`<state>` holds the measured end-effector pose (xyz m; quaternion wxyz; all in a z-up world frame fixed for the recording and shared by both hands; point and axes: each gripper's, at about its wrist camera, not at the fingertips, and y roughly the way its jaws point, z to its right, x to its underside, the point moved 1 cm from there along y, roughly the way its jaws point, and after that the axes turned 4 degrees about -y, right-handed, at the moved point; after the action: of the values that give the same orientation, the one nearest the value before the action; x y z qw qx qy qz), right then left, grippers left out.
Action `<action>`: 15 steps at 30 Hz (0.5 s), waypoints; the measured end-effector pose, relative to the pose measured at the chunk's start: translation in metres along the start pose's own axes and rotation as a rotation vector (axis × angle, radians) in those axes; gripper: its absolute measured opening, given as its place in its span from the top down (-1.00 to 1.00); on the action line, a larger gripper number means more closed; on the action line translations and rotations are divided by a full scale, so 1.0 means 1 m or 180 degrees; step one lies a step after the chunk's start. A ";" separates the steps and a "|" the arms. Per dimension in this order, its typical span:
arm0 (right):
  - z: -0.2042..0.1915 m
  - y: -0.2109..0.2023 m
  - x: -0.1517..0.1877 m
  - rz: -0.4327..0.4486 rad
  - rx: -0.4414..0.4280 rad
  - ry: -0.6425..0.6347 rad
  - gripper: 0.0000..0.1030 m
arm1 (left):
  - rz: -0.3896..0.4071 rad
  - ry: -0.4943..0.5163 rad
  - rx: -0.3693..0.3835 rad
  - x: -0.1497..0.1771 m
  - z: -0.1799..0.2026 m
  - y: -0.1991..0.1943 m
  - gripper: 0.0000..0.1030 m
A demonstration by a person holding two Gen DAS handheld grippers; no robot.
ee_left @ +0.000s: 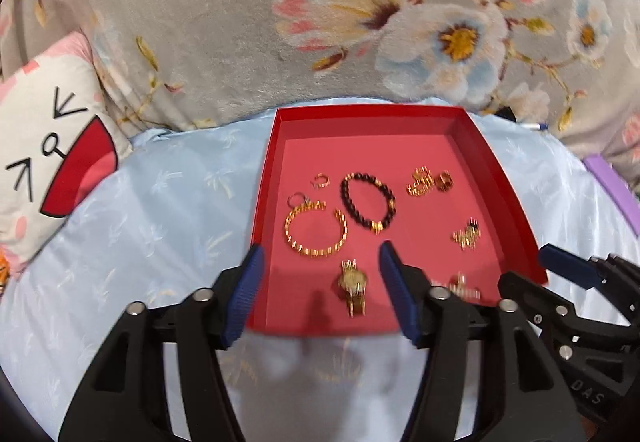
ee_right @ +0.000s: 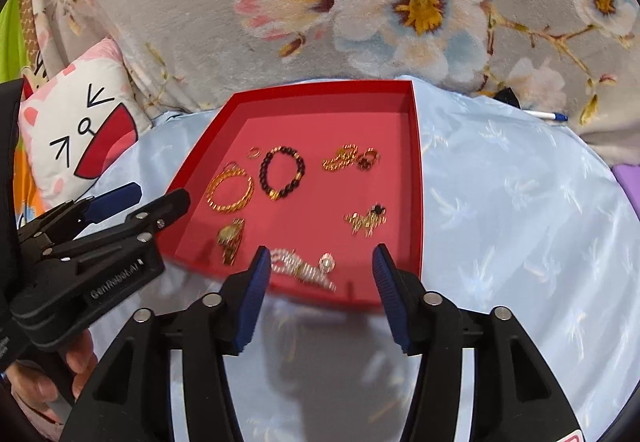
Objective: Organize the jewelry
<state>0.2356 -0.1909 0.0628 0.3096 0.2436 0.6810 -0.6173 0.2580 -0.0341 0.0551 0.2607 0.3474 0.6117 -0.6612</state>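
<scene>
A red tray (ee_left: pixel 360 121) (ee_right: pixel 414 169) lies on a light blue cloth and holds several pieces of jewelry. In it are a gold bangle (ee_left: pixel 315 229) (ee_right: pixel 231 191), a dark bead bracelet (ee_left: pixel 367 206) (ee_right: pixel 282 172), a gold watch (ee_left: pixel 353 286) (ee_right: pixel 231 238), a gold chain with a ring (ee_left: pixel 429 181) (ee_right: pixel 351 157), a gold brooch (ee_left: pixel 467 234) (ee_right: pixel 366 221) and a pearl bracelet (ee_right: pixel 304 269). My left gripper (ee_left: pixel 322 256) is open above the tray's near edge, over the watch. My right gripper (ee_right: pixel 320 256) is open over the pearl bracelet.
A grey floral blanket (ee_left: pixel 240 21) rises behind the tray. A cartoon-face pillow (ee_left: pixel 52 145) lies at the left. A pen (ee_right: pixel 546 115) and a purple object (ee_left: pixel 612 181) lie at the right. The light blue cloth (ee_right: pixel 520 222) spreads around the tray.
</scene>
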 end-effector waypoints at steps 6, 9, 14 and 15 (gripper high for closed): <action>-0.010 -0.011 0.011 -0.0128 0.0063 0.0016 -0.11 | -0.0029 0.0109 -0.0014 0.011 0.009 -0.014 -0.17; -0.013 -0.016 0.010 -0.0094 0.0133 -0.0015 -0.15 | -0.0036 0.0110 -0.0048 0.014 0.007 -0.018 -0.22; -0.016 -0.016 0.014 -0.0151 0.0188 -0.0100 -0.21 | -0.0154 0.0118 -0.0053 0.021 0.004 -0.017 -0.25; -0.016 -0.015 0.015 -0.0171 0.0179 -0.0099 -0.21 | -0.0168 0.0115 -0.0064 0.023 0.004 -0.016 -0.25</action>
<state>0.2125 -0.1776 0.0632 0.2966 0.2242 0.6648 -0.6480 0.2308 -0.0345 0.0476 0.2355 0.3404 0.6319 -0.6553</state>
